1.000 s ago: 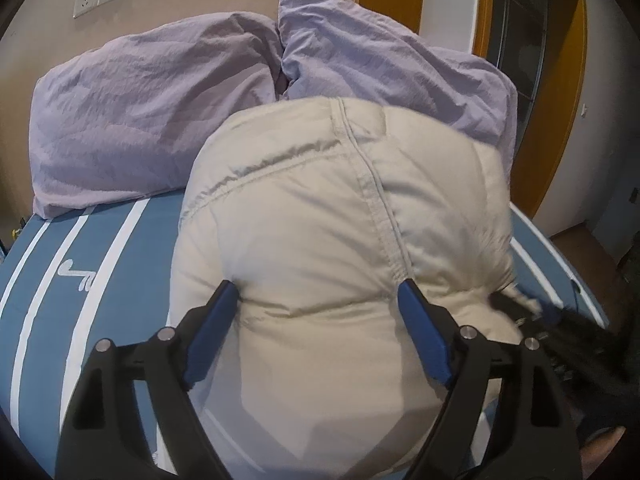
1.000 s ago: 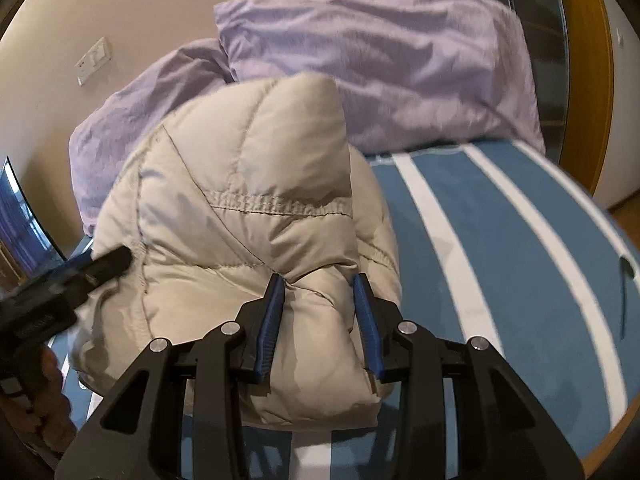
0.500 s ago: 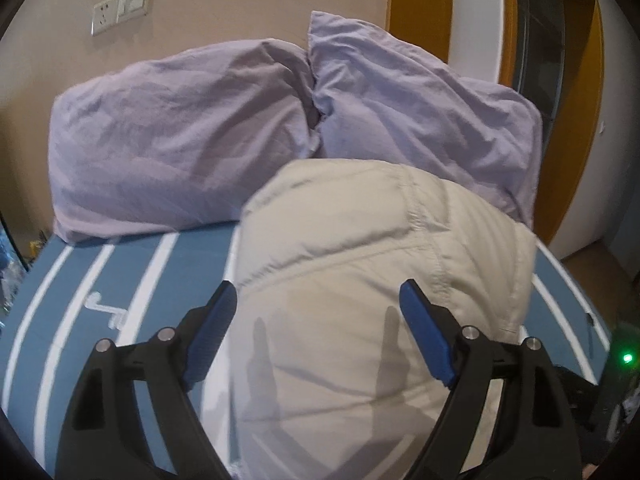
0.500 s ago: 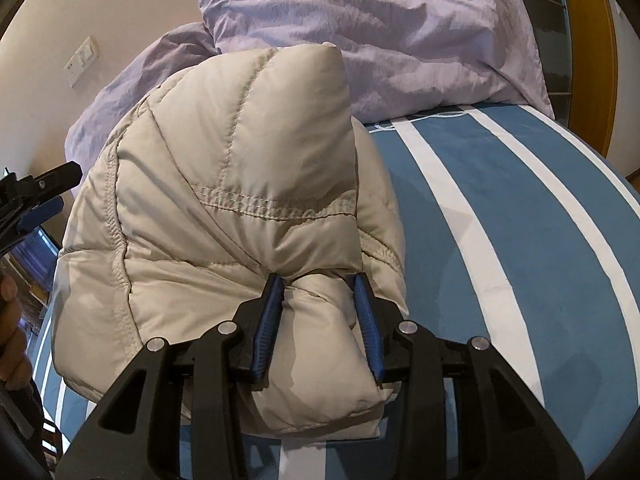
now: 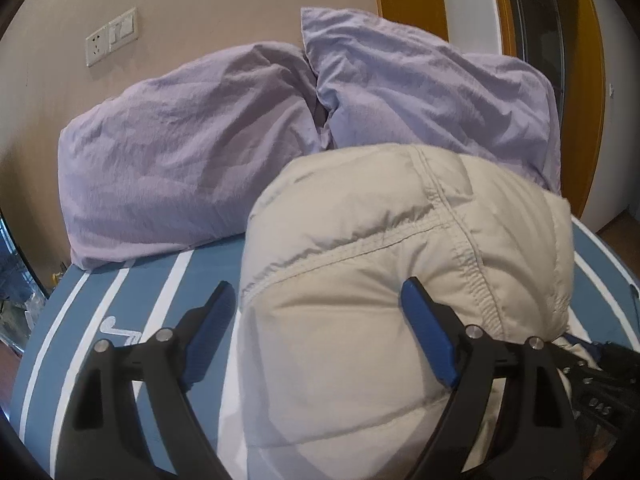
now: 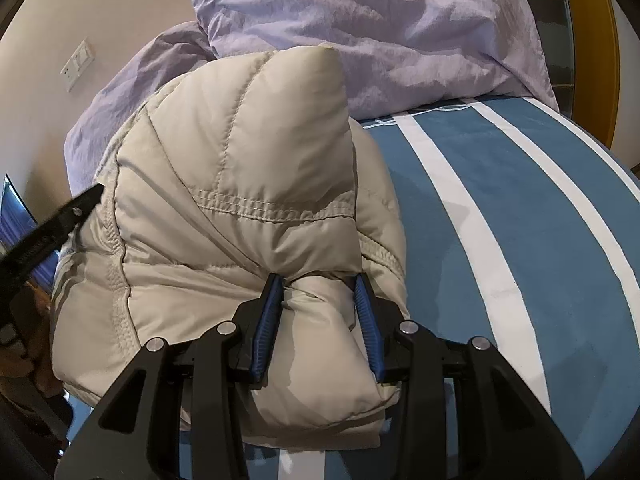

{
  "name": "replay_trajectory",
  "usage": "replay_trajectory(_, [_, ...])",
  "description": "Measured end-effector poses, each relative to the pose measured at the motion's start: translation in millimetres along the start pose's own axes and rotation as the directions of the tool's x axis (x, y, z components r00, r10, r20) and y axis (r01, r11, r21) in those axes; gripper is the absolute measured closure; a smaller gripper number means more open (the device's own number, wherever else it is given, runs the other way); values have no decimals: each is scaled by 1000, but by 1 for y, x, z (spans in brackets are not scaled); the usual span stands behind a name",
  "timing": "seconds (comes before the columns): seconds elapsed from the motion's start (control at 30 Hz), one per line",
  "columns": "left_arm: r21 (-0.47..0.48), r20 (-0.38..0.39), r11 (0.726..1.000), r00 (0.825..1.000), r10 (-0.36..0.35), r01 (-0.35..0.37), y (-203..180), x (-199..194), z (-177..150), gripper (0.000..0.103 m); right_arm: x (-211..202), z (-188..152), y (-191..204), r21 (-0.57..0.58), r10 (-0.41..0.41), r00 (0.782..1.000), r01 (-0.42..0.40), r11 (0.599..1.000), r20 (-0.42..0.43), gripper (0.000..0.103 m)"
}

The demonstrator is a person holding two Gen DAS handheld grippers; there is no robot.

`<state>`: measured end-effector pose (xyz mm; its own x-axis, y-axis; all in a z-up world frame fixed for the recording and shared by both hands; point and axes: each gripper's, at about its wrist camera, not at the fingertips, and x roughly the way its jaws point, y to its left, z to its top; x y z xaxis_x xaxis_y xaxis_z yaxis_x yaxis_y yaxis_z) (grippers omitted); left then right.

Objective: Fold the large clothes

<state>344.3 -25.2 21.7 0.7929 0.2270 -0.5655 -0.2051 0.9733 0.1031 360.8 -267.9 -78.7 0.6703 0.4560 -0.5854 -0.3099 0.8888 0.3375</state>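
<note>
One jacket fold (image 6: 320, 320) inside right gripper (image 6: 318, 292)

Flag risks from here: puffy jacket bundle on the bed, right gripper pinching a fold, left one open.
1. The beige down jacket is puffed up high, and only the right gripper pinches a small fold; letting go may let the bundle spring open.
2. The left gripper is open, one finger over the fabric, so that side is unheld and may slump.
3. The bundle sits close to the lilac pillows; pushing forward could jam against them.
</note>
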Motion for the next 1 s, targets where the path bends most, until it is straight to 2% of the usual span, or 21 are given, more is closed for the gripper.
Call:
replay_trajectory(0.23, [-21, -36, 1000, 999, -6, 5, 1, 24, -4, 17, -20, 13, 7, -54, -53, 998, 55, 997, 38, 60])
replay_trajectory(0.47, [-4, -17, 1000, 1000, 13, -13, -4, 29, -9, 17, -42, 56, 22, -58, -35, 992, 42, 997, 121, 60])
replay_trajectory(0.6, [-7, -13, 1000, 1000, 8, -8, -4, 30, -9, 17, -30, 77, 47, -105, -43, 989, 58, 993, 139, 60])
replay_trajectory(0.73, [-14, -8, 1000, 1000, 0, 0, -4, 31, -10, 17, -8, 95, 71, -151, -83, 983, 108, 983, 161, 60])
replay_trajectory(0.87, [-24, -3, 1000, 1000, -11, 11, -2, 30, -10, 17, 10, 107, 68, -139, -141, 972, 168, 976, 186, 60])
replay_trajectory(1.0, [-31, 4, 999, 1000, -31, 31, -1, 30, -9, 17, 36, 104, 52, -99, -165, 976, 180, 979, 141, 60])
